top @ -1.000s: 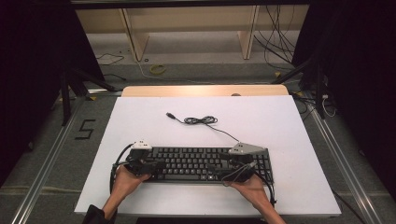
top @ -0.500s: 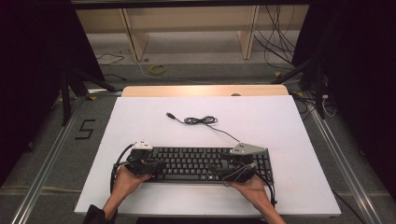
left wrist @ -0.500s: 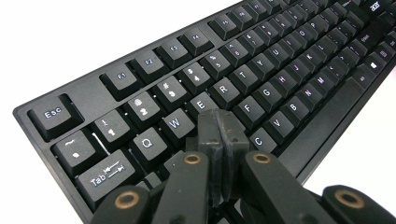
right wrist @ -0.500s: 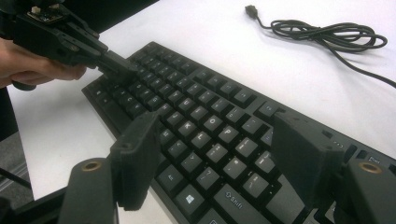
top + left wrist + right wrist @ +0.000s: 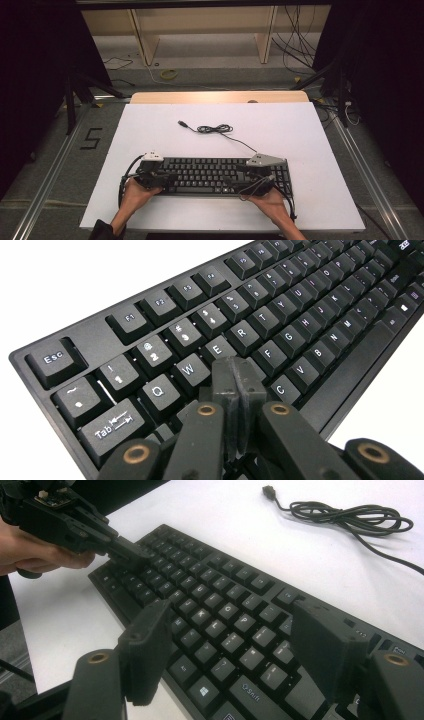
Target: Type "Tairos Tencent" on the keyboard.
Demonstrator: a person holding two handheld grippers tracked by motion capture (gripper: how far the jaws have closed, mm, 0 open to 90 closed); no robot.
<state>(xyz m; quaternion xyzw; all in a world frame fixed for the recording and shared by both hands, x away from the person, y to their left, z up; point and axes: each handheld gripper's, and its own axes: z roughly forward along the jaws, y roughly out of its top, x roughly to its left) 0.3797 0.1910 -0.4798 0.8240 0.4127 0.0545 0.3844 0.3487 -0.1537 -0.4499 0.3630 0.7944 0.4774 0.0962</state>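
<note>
1. Keyboard (image 5: 212,175): lies flat on the white table (image 5: 310,135), near the person's edge, roughly centred between the two hands. It rests on the surface; no part looks lifted.
2. Long axis: runs left to right across the table, parallel to the near edge. The key legends read upright from the person's side, so the space bar row faces the person and the function row faces away.
3. Cable (image 5: 215,129): leaves the keyboard's far right edge and runs to a loose coil farther out on the table, ending in a free plug (image 5: 182,123). It is plugged into nothing.
4. Left gripper (image 5: 234,385): jaws pressed together with nothing between them, the joined tips down on the letter keys just below W and E. In the right gripper view the same tips sit on the keys at the keyboard's left end.
5. Right gripper (image 5: 230,645): jaws spread wide, hovering over the right part of the key field near the Shift key; they grip nothing.
6. Progress, as a judgement: the work appears to be key pressing with the closed left tips, and it is under way. No sign shows how many keys are done or remain.
7. Remaining: the right gripper has taken no part yet; it would have to close before it could poke a single key cleanly.
</note>
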